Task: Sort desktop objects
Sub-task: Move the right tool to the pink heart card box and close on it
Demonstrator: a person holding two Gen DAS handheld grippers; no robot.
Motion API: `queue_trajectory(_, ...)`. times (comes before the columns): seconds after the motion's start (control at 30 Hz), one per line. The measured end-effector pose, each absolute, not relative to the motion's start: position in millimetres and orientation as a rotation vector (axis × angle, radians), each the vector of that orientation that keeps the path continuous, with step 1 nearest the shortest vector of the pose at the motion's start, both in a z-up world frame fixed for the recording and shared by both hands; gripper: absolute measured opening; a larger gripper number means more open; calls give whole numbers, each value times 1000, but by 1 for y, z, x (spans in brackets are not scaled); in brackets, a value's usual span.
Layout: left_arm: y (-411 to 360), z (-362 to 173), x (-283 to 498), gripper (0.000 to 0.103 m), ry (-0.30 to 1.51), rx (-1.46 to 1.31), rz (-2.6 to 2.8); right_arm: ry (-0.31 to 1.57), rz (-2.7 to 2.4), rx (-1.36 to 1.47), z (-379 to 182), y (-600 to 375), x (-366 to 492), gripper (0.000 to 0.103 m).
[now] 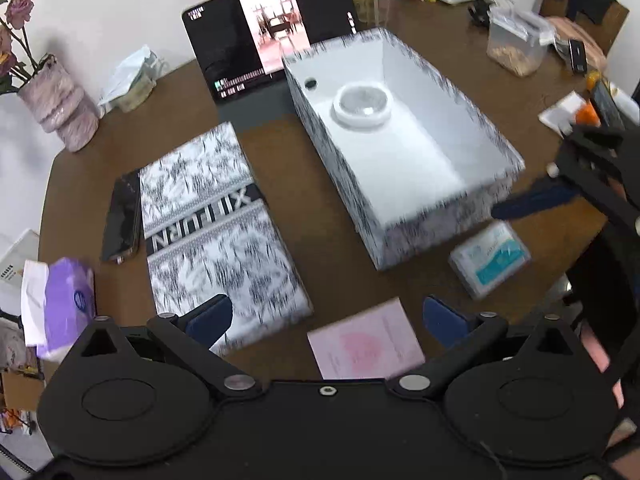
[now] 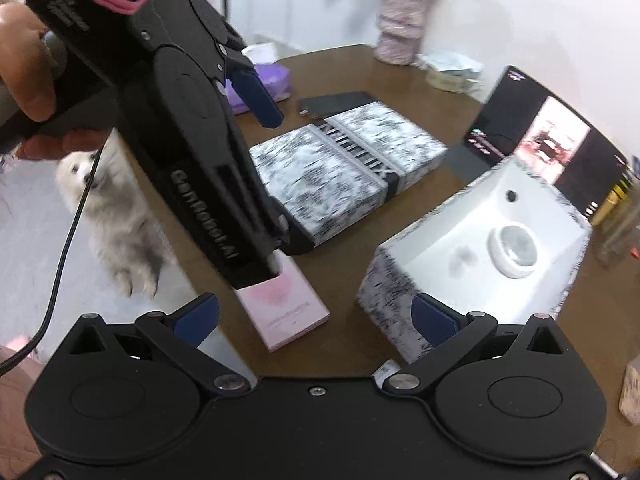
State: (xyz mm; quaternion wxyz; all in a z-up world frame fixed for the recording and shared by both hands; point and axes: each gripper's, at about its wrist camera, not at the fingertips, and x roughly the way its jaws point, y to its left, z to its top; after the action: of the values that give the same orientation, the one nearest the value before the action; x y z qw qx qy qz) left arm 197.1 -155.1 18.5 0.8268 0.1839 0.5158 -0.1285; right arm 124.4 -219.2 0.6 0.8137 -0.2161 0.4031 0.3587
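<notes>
My left gripper (image 1: pixel 328 316) is open and hovers over the near table edge, with a pink booklet (image 1: pixel 364 346) lying just below and between its fingers. The patterned box lid (image 1: pixel 216 232) lies flat to the left. To the right stands the open patterned box (image 1: pixel 432 232), which holds a white round jar (image 1: pixel 362 105). My right gripper (image 2: pixel 316 316) is open and empty, near the box's corner (image 2: pixel 384 280) and the pink booklet (image 2: pixel 284 308). In the left wrist view one blue finger (image 1: pixel 532 200) of it hangs above a blue-and-white tissue pack (image 1: pixel 490 258).
A dark phone (image 1: pixel 122 216) lies left of the lid, with a purple tissue pack (image 1: pixel 64 312) nearer the edge. A lit tablet (image 1: pixel 264 36), a vase (image 1: pixel 60 108) and a plastic container (image 1: pixel 516 46) stand at the back. A white dog (image 2: pixel 108 216) stands on the floor beside the table.
</notes>
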Motion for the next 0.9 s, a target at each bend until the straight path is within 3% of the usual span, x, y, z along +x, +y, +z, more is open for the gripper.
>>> queue_trajectory(0.9, -96, -10, 128, 103, 1181, 284, -123, 912, 1075, -649, -64, -171, 123, 103)
